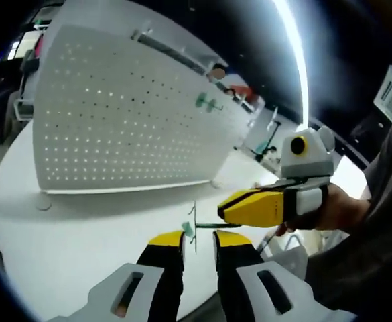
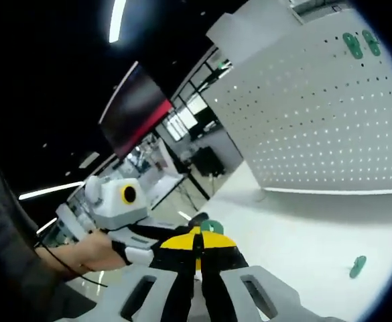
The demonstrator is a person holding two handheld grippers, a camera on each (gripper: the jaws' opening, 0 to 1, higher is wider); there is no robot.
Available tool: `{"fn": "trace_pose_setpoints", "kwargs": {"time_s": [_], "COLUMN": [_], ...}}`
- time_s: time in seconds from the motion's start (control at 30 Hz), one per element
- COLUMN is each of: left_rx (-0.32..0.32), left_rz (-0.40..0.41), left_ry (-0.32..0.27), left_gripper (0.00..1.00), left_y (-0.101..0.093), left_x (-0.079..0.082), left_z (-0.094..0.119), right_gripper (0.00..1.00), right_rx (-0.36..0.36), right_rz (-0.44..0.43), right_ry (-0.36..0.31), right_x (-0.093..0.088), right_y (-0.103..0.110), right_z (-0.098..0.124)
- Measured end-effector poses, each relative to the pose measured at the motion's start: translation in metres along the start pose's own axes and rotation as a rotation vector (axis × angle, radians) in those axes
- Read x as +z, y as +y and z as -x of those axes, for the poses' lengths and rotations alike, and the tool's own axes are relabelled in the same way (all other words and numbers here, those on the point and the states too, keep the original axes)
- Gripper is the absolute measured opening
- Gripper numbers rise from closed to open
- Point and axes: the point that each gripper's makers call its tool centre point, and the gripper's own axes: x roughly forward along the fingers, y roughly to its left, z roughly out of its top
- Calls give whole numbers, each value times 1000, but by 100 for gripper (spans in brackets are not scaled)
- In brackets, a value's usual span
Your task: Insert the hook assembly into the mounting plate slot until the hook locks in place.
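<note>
The white pegboard mounting plate [image 1: 115, 121] stands upright on the table, with two green hooks [image 1: 209, 102] on its upper part. In the right gripper view the plate [image 2: 330, 114] is at the right, with the hooks [image 2: 356, 43] near its top. A thin wire hook assembly with a green base [image 1: 189, 229] hangs between the jaws of my left gripper [image 1: 199, 240], which stands open around it. My right gripper [image 1: 226, 212] comes in from the right, shut on the hook's rod. In its own view the right gripper [image 2: 197, 247] is shut, with the green base [image 2: 212, 227] just beyond it.
The white table [image 1: 68, 241] runs under both grippers. A loose green piece [image 2: 358, 266] lies on it near the plate's foot. A person's hand and dark sleeve [image 1: 356, 221] hold the right gripper. Shelving and desks stand behind the plate.
</note>
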Motion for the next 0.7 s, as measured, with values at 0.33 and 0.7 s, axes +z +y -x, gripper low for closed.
{"fn": "trace_pose_setpoints", "kwargs": {"time_s": [0.33,0.7], "left_rx": [6,17], "left_rz": [-38,-109], "left_ry": [2,23], "left_gripper": [6,5], "left_y": [-1,-1], "left_x": [0,-4], "left_z": [3,6], "right_gripper": [0,0], "right_rx": [21,30], "right_rz": [17,-6], "right_ry": [12,10], "right_x": [-1,-5], "right_y": [11,14], "right_z": [0,-1]}}
